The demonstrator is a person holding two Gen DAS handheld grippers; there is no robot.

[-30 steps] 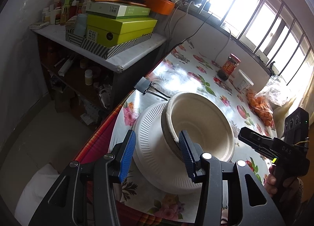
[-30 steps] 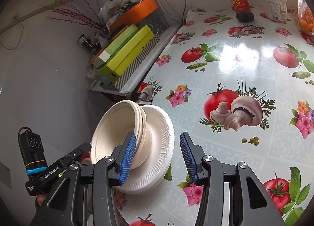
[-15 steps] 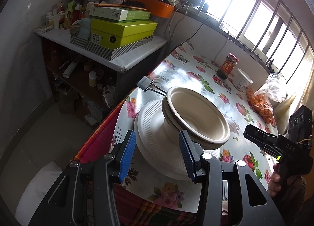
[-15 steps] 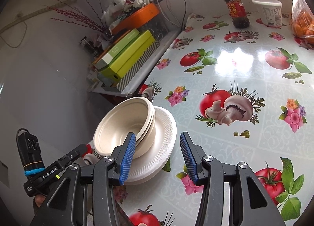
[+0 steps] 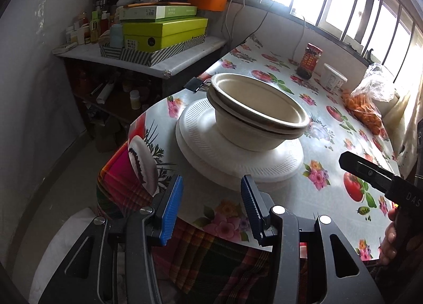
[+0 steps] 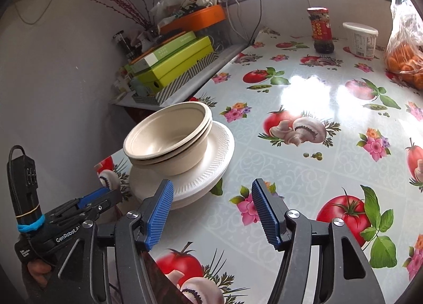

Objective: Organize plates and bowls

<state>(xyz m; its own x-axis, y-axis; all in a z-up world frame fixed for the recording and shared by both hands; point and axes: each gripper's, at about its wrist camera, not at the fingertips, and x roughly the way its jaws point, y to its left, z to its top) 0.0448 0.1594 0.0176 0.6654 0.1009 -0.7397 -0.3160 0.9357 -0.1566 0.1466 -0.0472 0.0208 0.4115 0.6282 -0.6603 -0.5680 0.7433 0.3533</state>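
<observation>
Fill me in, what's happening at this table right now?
A person holds a gripper in each hand, sorting disposable tableware. The nested bowls sit on the stacked white plates near the corner of the table. Neither gripper holds anything: the left gripper hangs open at the table's edge, short of the plates, and the right gripper has its jaws opening with nothing between them, beside the plates. A jar, a tub and a bag of oranges stand at the far end.
</observation>
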